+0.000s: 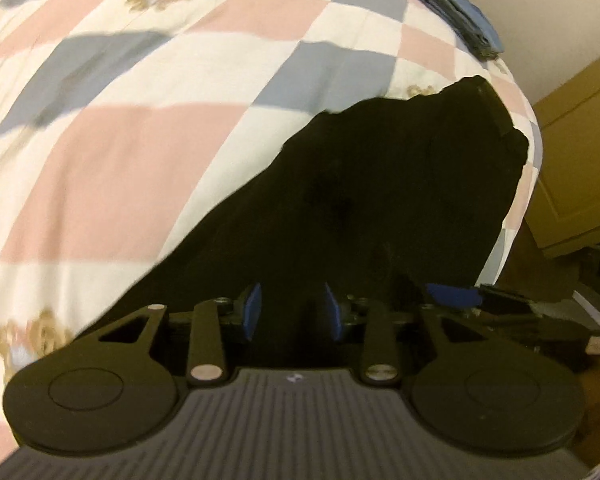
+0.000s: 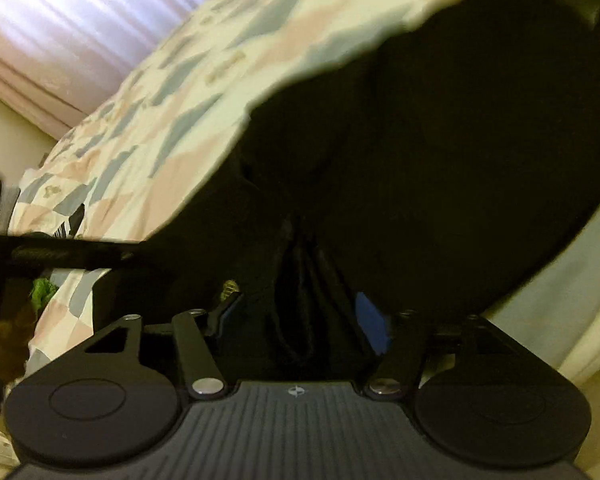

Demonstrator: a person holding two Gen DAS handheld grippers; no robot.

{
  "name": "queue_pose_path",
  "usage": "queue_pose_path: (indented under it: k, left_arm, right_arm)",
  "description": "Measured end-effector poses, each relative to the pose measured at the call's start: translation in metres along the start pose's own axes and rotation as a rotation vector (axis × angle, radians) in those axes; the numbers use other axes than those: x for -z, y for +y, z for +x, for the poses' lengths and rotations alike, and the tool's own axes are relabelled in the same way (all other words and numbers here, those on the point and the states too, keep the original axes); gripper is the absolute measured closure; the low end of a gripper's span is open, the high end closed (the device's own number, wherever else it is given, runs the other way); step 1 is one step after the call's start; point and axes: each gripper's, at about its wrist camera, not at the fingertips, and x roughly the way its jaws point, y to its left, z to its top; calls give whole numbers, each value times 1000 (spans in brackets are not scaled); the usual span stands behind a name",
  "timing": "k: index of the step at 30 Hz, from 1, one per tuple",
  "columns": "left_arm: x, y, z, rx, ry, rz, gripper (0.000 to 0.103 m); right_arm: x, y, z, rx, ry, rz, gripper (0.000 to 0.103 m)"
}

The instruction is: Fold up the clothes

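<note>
Black garment (image 1: 380, 200) ran from both tongs toward one o'clock across the bed (image 1: 140, 160); left tongs (image 1: 292, 312) and right tongs (image 2: 300, 320) each clamped its near edge.

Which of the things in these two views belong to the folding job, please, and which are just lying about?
Part of the job:
black garment, spread on the checked bedspread
left gripper, fingers around its near edge
right gripper, fabric bunched between its fingers

Just lying about:
folded blue and dark clothes at the bed's far edge
wooden cabinet
curtain
</note>
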Motion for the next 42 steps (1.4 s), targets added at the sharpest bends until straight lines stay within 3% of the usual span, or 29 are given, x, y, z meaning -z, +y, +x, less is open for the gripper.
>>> queue_pose_path:
  k: [3,7,11,13,14,17,20,24,30,34,38,42]
  left_arm:
    - [15,15,-8,-3,4,-76,73]
    - [44,42,-34,-15,-7,-194,71]
    - [65,57,-43,-2,-7,-283,71]
    - [67,56,-43,-7,-12,-294,71]
    - [67,54,-42,-10,-17,-295,71]
    - [64,45,-40,-2,-37,-290,71]
    - [61,37,-39,1,-54,-272,71]
    - [56,28,-38,15,-74,-252,71]
    - [30,4,-24,47,-102,-169,72]
    - [0,-18,-6,71,-99,-71,78]
    - [-35,-41,15,94,-109,43,81]
    - [-61,-50,45,134,-112,102,81]
  right_arm:
    - [-2,-11,4,-42,24,3,42]
    - [-16,-15,0,-29,36,-54,44]
    - [-22,-18,13,-112,137,-118,48]
    - [-23,-23,17,-140,156,-115,61]
    - [-24,-26,17,-148,155,-101,75]
    - [-25,-24,9,-159,126,-124,79]
    - [-26,-6,-6,-139,69,-226,81]
    - [-31,-6,-30,-119,-9,-246,81]
    - [-22,-31,-13,-27,-1,-189,80]
    - [-21,-32,-6,-9,-5,-110,70]
    - [-12,-17,-28,97,-114,-125,67]
    - [5,5,-38,223,-207,-177,80]
